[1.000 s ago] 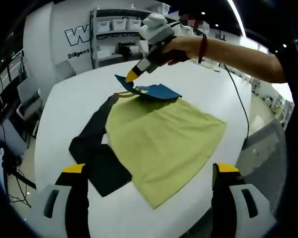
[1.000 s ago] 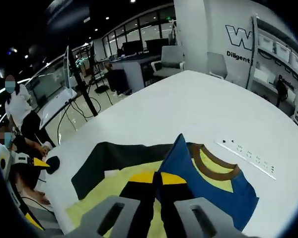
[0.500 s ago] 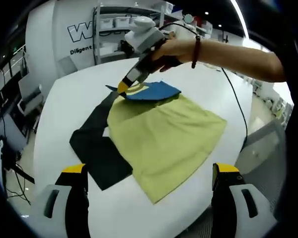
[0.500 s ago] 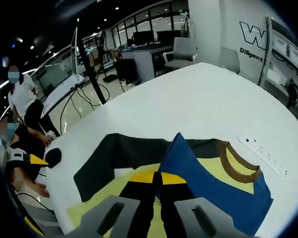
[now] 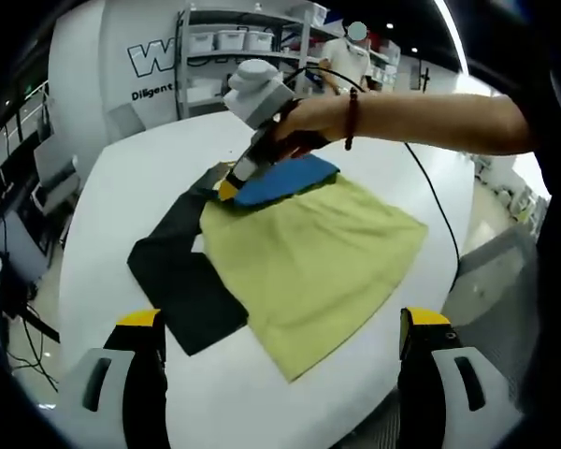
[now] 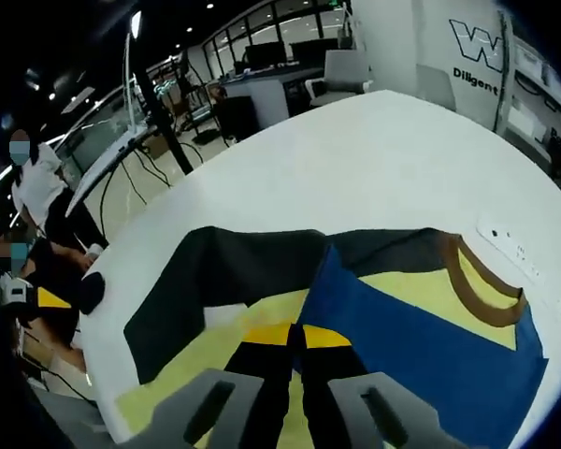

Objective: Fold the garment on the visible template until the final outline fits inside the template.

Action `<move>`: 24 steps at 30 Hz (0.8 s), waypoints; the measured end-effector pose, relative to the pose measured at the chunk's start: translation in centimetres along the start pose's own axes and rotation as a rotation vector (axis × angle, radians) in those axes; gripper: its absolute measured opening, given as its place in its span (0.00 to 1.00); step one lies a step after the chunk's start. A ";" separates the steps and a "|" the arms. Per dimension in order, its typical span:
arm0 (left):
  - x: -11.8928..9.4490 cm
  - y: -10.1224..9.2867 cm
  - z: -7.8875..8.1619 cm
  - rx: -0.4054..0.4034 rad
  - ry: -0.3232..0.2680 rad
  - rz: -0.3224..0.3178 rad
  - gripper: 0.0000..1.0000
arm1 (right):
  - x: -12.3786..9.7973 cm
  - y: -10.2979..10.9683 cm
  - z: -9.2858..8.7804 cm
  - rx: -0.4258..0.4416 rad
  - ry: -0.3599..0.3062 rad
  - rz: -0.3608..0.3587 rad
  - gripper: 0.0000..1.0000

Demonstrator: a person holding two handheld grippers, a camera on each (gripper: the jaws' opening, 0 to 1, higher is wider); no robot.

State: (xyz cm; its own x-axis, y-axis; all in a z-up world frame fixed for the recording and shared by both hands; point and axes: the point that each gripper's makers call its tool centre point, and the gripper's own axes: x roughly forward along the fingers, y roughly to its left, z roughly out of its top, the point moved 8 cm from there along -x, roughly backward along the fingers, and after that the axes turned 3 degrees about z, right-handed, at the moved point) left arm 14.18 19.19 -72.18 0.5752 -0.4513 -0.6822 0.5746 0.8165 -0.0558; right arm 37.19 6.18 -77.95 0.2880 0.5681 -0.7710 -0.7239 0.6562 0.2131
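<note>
The left claw (image 5: 280,323) hangs wide open over the worktop's (image 5: 131,187) near edge — free for a later fold. Beyond it the garment (image 5: 309,257) lies across the dark template (image 5: 182,285). Farthest, the right claw (image 5: 228,188) pinches the blue flap (image 5: 280,180) low, likely laying it flat.

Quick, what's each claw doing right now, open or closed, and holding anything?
Left claw: open, holding nothing.
Right claw: closed on the garment.

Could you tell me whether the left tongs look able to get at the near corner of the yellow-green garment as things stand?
Probably yes: the left tongs are open, and bare table lies between them and the garment.
</note>
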 end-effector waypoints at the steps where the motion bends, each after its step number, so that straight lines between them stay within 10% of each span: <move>1: 0.1 0.0 0.0 0.000 0.001 0.000 0.99 | 0.2 0.0 -0.1 -0.002 0.000 0.002 0.00; 14: 0.7 -0.1 -0.2 -0.002 0.015 -0.001 0.99 | 1.4 0.1 -1.3 0.045 -0.043 0.049 0.00; 24: 0.4 0.2 0.2 -0.007 0.007 0.017 0.99 | 0.3 0.0 -0.3 0.138 -0.151 0.056 0.35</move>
State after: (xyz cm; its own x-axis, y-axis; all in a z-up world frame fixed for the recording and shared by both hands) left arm 14.59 19.09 -72.34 0.5808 -0.4354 -0.6879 0.5611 0.8263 -0.0493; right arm 37.12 6.26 -78.37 0.3482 0.6665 -0.6592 -0.6513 0.6778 0.3412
